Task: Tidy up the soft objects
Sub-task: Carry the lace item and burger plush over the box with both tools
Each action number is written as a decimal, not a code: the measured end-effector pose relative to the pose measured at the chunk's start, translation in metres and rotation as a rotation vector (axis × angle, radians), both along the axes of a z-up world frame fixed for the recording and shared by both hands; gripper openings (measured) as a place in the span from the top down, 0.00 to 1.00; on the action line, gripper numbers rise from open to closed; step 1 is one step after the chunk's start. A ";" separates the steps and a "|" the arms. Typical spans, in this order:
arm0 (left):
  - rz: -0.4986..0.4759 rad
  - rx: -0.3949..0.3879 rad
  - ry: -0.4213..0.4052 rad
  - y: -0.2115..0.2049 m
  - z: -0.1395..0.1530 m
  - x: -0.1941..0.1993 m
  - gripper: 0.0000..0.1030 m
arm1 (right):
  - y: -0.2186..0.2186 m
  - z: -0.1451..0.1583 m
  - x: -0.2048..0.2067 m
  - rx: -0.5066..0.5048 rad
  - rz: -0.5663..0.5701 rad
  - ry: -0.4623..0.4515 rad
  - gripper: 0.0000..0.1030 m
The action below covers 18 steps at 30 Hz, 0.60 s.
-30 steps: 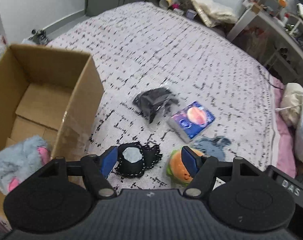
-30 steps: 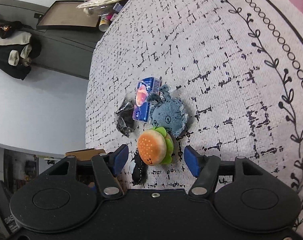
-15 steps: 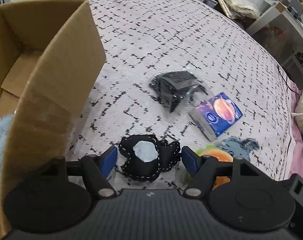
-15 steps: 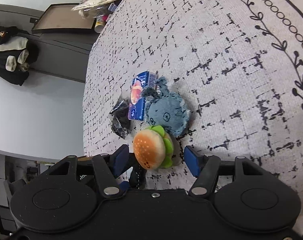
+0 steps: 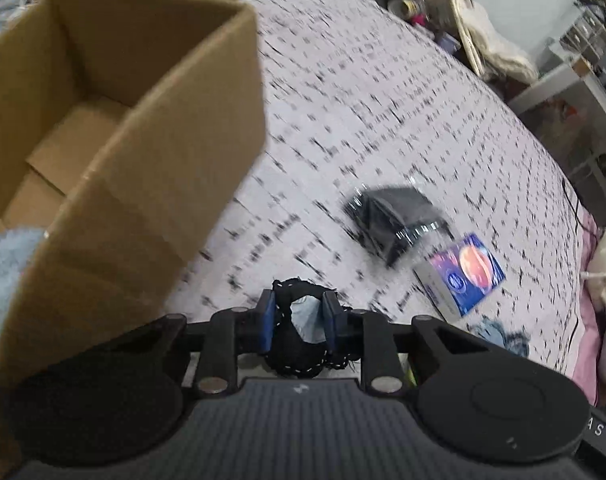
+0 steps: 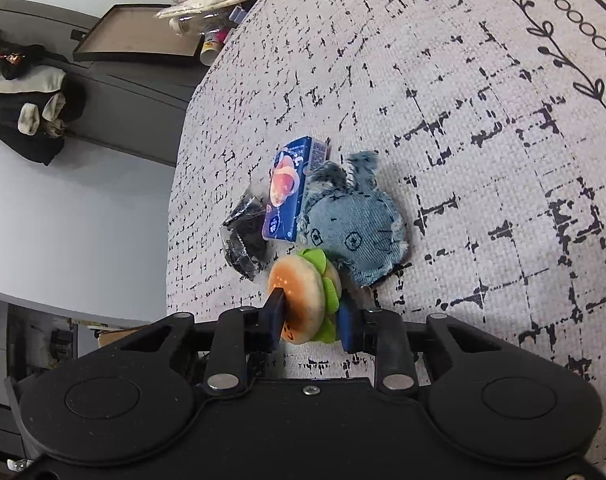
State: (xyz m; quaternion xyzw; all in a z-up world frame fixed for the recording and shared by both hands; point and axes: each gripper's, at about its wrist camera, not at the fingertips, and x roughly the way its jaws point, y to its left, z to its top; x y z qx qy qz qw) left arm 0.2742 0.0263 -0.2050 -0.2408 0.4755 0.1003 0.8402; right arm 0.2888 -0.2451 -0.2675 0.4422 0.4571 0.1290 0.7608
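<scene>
Both pairs of blue-padded fingers are closing on toys. Left gripper (image 5: 297, 320) pinches the black stitched plush (image 5: 299, 344), its pale patch showing between the pads; right gripper (image 6: 313, 316) squeezes the burger plush (image 6: 303, 292) from both sides, bun against one pad, green lettuce against the other.

Everything lies on a white bedspread (image 5: 363, 120) printed with broken black grid marks, with a leafy vine border seen in the right wrist view. Just behind the burger sits the denim plush (image 6: 355, 232), touching the blue box with a planet picture (image 6: 287, 196); beside that lies a black item in clear wrap (image 6: 245, 236). An open cardboard box (image 5: 143, 152) stands on the left gripper's near left, a light blue furry toy (image 5: 3, 272) inside it. Beyond the bed are grey walls, a cluttered shelf unit and heaped bags.

A second ago both sets of fingers stood wide with the toys loose between or ahead of them; since then the left gripper has dropped closer to the black plush and the box looms larger.
</scene>
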 end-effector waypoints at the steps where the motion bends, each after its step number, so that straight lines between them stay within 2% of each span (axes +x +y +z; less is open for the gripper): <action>1: 0.007 -0.007 -0.008 0.004 0.002 -0.002 0.77 | 0.000 0.001 0.000 -0.002 0.002 -0.003 0.74; 8: 0.061 -0.018 -0.040 0.025 0.014 -0.020 0.77 | 0.007 0.003 -0.002 -0.011 0.011 0.003 0.74; 18: 0.028 -0.038 -0.107 0.032 0.049 -0.054 0.77 | 0.015 0.021 -0.007 -0.002 0.062 -0.058 0.74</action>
